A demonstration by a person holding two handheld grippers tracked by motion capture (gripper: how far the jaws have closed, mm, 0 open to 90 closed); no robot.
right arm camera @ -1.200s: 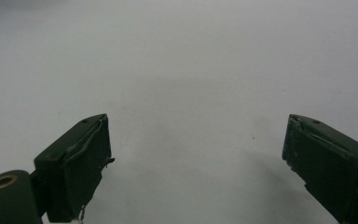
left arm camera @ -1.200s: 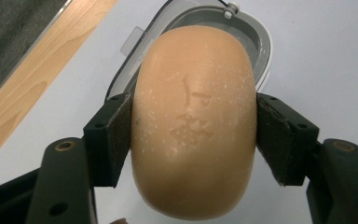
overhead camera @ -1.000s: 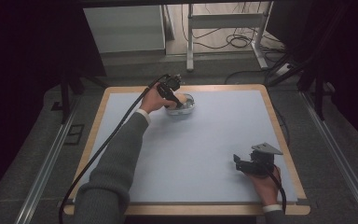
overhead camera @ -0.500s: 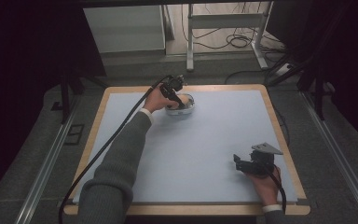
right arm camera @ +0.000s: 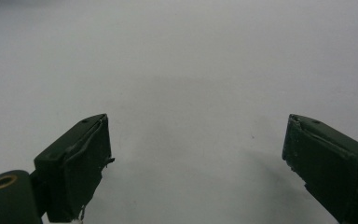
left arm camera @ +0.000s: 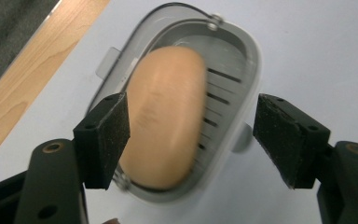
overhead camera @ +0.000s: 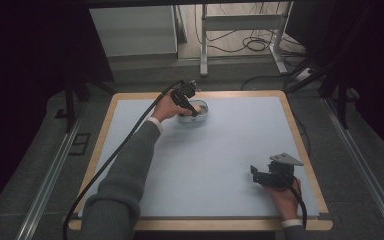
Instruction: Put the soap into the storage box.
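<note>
Starting with the biggest thing, the desk is covered by a pale blue mat, and not much else is seen on it. At its far edge a grey soap dish with a slotted floor is parked right under the left gripper, and a tan bar of soap is lying inside it.

Compared with a second ago, hardly anything has been shifted: the left arm is kept stretched over the dish and only a small change in the hand's angle can be made out. The fingers are spread wide, with the soap sitting between them, closer to the left one; whether it's touched can't be told, since the picture is a bit blurred. Nothing is gripped, so it's probably either a release just finished or a grab about to be made.

The right gripper is rested on the near right of the desk, fingers wide apart, bare mat between them.
</note>
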